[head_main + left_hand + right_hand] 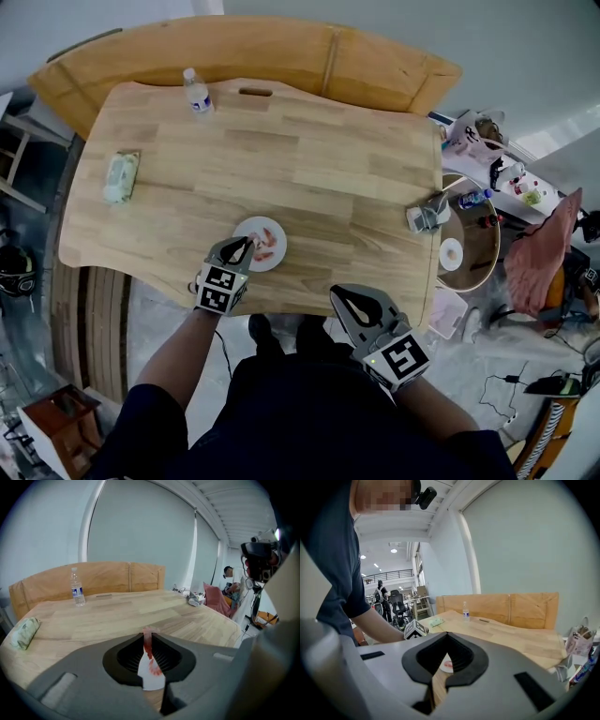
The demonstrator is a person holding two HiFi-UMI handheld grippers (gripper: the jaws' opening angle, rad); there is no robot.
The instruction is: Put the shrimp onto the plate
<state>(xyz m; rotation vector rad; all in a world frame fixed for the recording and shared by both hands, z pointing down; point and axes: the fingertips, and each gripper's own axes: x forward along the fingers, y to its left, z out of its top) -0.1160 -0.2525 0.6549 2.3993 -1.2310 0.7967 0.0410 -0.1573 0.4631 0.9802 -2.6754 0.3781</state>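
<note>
Left gripper (147,633) jaws pinch the shrimp (148,645) at their tips, plate (152,682) just beneath them, and I reckon opening off-centre could drop it onto the counter (117,616); right gripper (446,634) jaws sit closed on nothing.

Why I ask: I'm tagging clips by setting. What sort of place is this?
Probably an open office or lab workspace rather than a home: an office chair and ceiling lights far back in the right gripper view, a large wooden table with a curved bench, and loose cables nearby.
</note>
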